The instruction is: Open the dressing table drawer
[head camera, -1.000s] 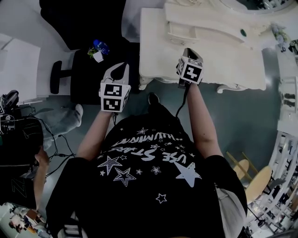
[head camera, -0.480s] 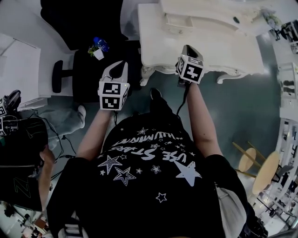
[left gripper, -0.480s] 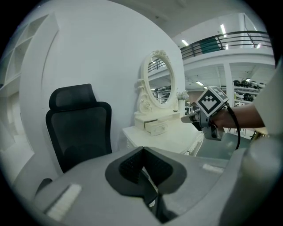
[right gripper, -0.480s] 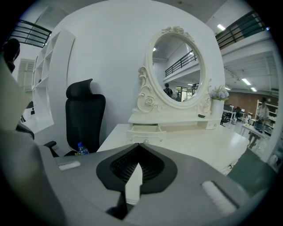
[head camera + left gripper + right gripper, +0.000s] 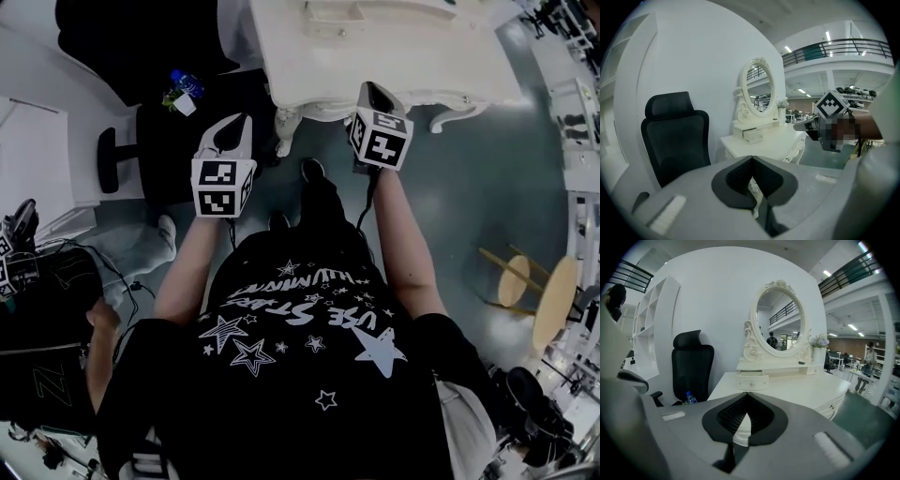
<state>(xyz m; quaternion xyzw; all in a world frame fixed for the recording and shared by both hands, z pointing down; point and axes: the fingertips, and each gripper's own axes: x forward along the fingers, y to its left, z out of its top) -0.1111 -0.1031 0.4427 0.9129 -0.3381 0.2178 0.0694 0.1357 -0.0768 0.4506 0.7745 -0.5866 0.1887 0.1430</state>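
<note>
The left tool [image 5: 751, 160] is held with its jaws closed tip to tip and nothing between them, and the right tool [image 5: 746, 397] is closed in the same way and empty. Both are held in the air in front of the table [image 5: 797, 390], the right tool by its front edge and the left tool off its left front corner. A small drawer [image 5: 751, 380] with a knob is seen on the table's top, below the oval mirror [image 5: 778, 317]. A black chair [image 5: 691, 366] is stood left of the table, with a bottle [image 5: 689, 398] on its seat.
</note>
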